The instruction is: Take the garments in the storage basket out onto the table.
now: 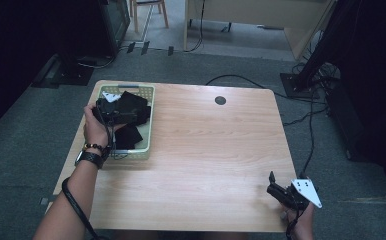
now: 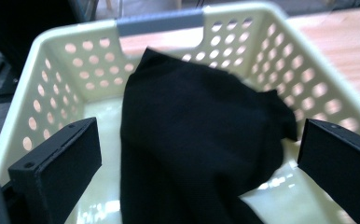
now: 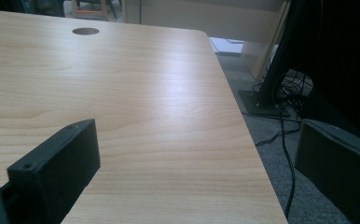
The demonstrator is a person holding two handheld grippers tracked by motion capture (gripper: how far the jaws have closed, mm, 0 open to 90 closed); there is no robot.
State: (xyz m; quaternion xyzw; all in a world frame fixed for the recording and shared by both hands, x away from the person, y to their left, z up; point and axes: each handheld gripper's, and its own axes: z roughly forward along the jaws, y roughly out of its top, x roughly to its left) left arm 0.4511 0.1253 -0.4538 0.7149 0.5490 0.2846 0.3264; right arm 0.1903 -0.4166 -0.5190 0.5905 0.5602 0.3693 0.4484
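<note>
A cream perforated basket (image 1: 150,116) sits at the table's left side, holding black cloth (image 1: 129,134). My left gripper (image 1: 112,113) hovers over the basket, open. In the left gripper view the black cloth (image 2: 197,140) lies heaped between the wide-apart jaws, inside the basket (image 2: 52,88), and I cannot tell whether the jaws touch it. My right gripper (image 1: 276,186) rests at the table's near right corner, open. In the right gripper view its fingers (image 3: 57,163) frame bare wood and the table's right edge.
The wooden table (image 1: 206,150) has a round cable hole (image 1: 220,100) near its far edge. Cables and a stand base (image 1: 298,85) lie on the carpet to the right. A desk and a chair stand farther back.
</note>
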